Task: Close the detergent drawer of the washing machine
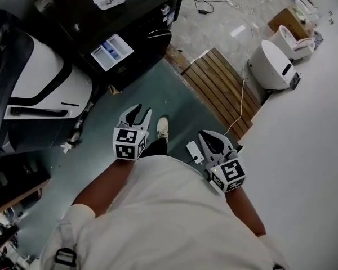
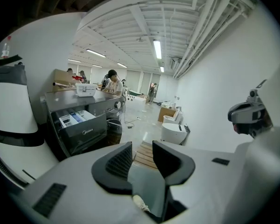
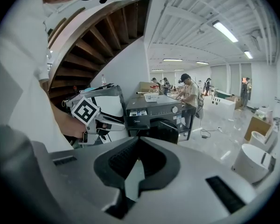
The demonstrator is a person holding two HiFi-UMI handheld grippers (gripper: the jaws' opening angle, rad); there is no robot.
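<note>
A teal floor (image 1: pixel 163 97) meets pale grey concrete (image 1: pixel 214 27), and a slatted wooden platform (image 1: pixel 222 89) lies at the seam near a white wall (image 1: pixel 304 151). Fluorescent tubes (image 2: pixel 157 49) and white pipes (image 2: pixel 203 22) run along the ceiling. The underside of a wooden staircase (image 3: pixel 100 41) slopes overhead.

Big open test workshop, clearly; washing machine (image 1: pixel 141 16) left, loose toilets (image 1: pixel 272 66) right; strip lights (image 2: pixel 157 49) overhead, workers (image 3: pixel 190 91) far back.

Teal-green floor (image 1: pixel 158 97) carrying a black washing machine (image 1: pixel 129 38). Touching the machine's left side stands a white-and-black appliance (image 1: pixel 39 80). Just to its right lies a slatted wooden board (image 1: pixel 225 91). Farther right stand a rounded white appliance (image 1: pixel 270 65) and a cardboard box (image 1: pixel 286 20).
</note>
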